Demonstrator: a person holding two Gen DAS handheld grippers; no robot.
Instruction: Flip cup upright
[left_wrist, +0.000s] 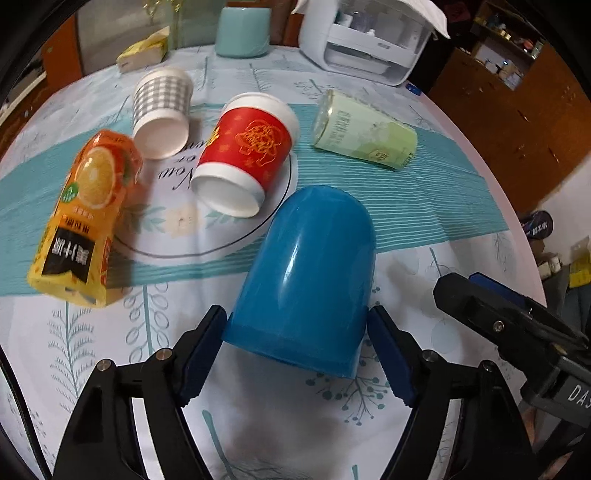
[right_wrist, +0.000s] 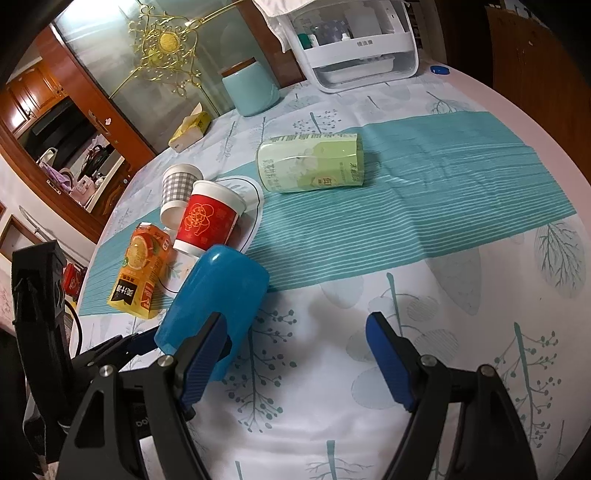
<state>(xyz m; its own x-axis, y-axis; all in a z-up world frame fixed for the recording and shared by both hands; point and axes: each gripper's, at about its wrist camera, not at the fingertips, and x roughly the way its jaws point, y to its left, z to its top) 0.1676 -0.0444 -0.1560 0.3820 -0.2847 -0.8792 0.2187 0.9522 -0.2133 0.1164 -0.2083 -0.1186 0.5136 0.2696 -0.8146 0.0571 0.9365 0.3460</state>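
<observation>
My left gripper (left_wrist: 297, 347) is clamped on the blue cup (left_wrist: 310, 273), one pad on each side near its rim. The cup is tilted, its rounded closed end pointing away from me toward the middle of the table (left_wrist: 461, 206) and its open end toward my wrist. From the right wrist view the same cup (right_wrist: 218, 295) sits at the left, with the left gripper's black frame behind it. My right gripper (right_wrist: 295, 354) is spread wide with nothing between its pads; only tablecloth shows in the gap. It is just beside the cup, to its right.

The table is round and covered with a white cloth (right_wrist: 369, 387) printed with pale teal leaves and twigs, crossed by a broad teal band with thin white stripes. Near the centre is a printed oval with script lettering. A red cup (left_wrist: 245, 151) lies on its side over that oval, open end toward me. Just behind it a checked cup (left_wrist: 162, 110) also lies on its side. A juice carton (left_wrist: 88, 218) lies at the left, and a green can (left_wrist: 364, 131) lies on the teal band at the right.

At the far edge stand a teal jar (right_wrist: 253, 88), a yellow tissue pack (right_wrist: 190, 131) and a white rack (right_wrist: 354, 44) with a cloth draped over its top. Behind the table I see a frosted glass panel with a gold ornament (right_wrist: 166, 44), and brown wooden cabinets and doors on both sides of the room.
</observation>
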